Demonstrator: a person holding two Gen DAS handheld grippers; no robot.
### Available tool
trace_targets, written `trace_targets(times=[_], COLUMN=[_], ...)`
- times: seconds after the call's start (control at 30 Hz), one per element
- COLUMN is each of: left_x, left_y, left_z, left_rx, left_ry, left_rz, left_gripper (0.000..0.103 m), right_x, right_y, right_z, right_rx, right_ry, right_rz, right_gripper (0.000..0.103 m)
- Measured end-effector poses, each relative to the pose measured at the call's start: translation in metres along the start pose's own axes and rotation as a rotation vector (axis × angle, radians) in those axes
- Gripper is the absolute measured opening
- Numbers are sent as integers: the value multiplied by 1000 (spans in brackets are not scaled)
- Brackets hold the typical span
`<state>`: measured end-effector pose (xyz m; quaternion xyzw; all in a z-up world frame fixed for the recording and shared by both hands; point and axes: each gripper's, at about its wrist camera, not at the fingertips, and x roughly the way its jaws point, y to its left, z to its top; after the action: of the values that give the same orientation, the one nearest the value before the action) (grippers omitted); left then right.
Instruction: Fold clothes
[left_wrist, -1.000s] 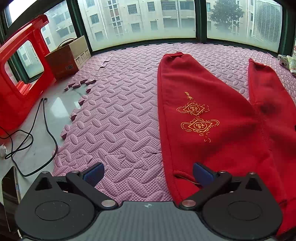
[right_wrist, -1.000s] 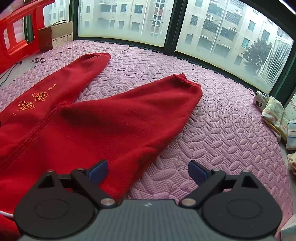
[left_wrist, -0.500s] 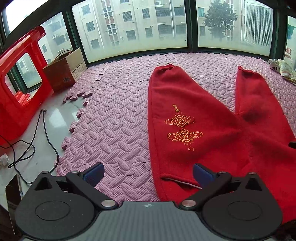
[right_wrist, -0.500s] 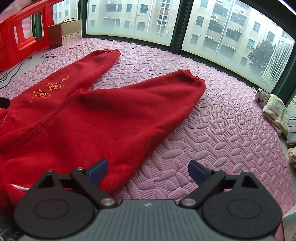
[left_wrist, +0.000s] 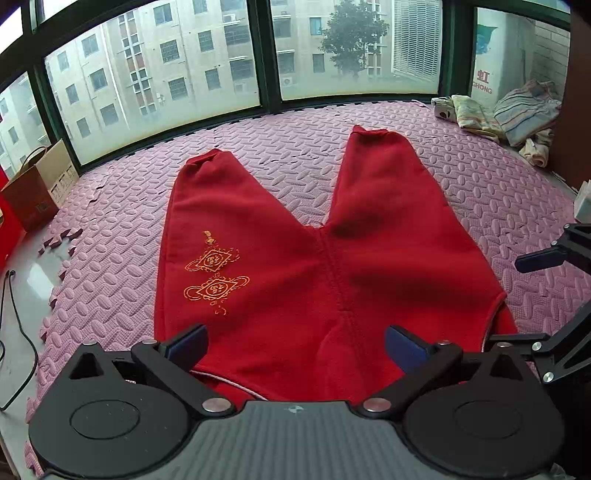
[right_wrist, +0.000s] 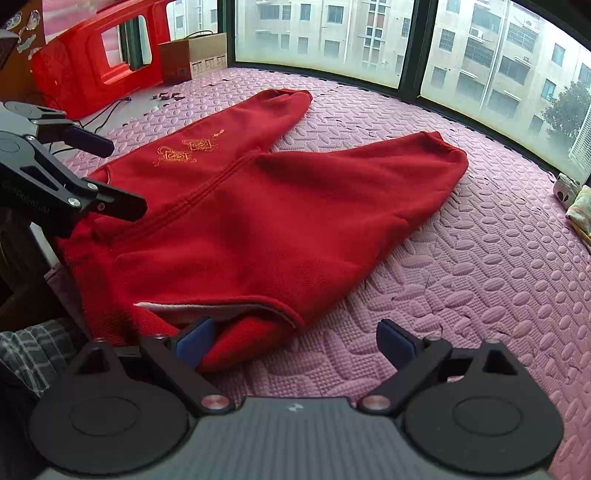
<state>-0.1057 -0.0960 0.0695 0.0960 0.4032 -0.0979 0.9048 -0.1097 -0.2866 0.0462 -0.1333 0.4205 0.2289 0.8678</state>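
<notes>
A pair of red trousers (left_wrist: 295, 266) lies flat on the pink foam mat (left_wrist: 110, 266) that covers the floor, waistband toward the cameras and the 2 legs spread in a V toward the windows (left_wrist: 166, 70). Gold embroidery (left_wrist: 214, 273) sits on the upper part of the left leg. A raised seam runs down the middle from the crotch to the waistband.

The left gripper (left_wrist: 293, 341) hovers over the waistband with its fingers (left_wrist: 186, 341) spread wide apart and nothing between them; red cloth fills the gap below. The right gripper (right_wrist: 293, 341) is at the right corner of the waistband, where the light lining of the opening shows. Its fingers (right_wrist: 195, 339) are also spread wide, the left one just beside or touching the cloth edge, the right one over bare mat; it grips nothing. Each gripper shows at the edge of the other's view.

A cardboard box (left_wrist: 40, 184) stands at the far left edge of the mat, near a red plastic piece of furniture (right_wrist: 92, 70) and a black cable (left_wrist: 18, 317) on the bare floor. A heap of folded cloths (left_wrist: 517, 114) lies in the far right corner by the windows.
</notes>
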Motion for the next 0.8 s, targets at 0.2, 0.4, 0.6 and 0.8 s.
trace_targets(times=[0.2,0.4,0.6,0.8], left_x=[-8,-20,-13,6], left_y=[-22,-50,-90,-102], left_z=[4,3,-9,-17], left_rx=[67,163,342,380], left_ry=[-37,-83,-88,-31], left_rz=[-76,-220,-304,-284], left_gripper=[103,103,93,75], right_x=[-13,-8,26,73], right_y=[-25,-66,-120,-176], right_z=[13,38,67,94], right_rx=[64,116,230,414], right_ry=[-24,-46,-59,-67], right_rz=[56,28,-49,-67], right_gripper=[96,95,83,68])
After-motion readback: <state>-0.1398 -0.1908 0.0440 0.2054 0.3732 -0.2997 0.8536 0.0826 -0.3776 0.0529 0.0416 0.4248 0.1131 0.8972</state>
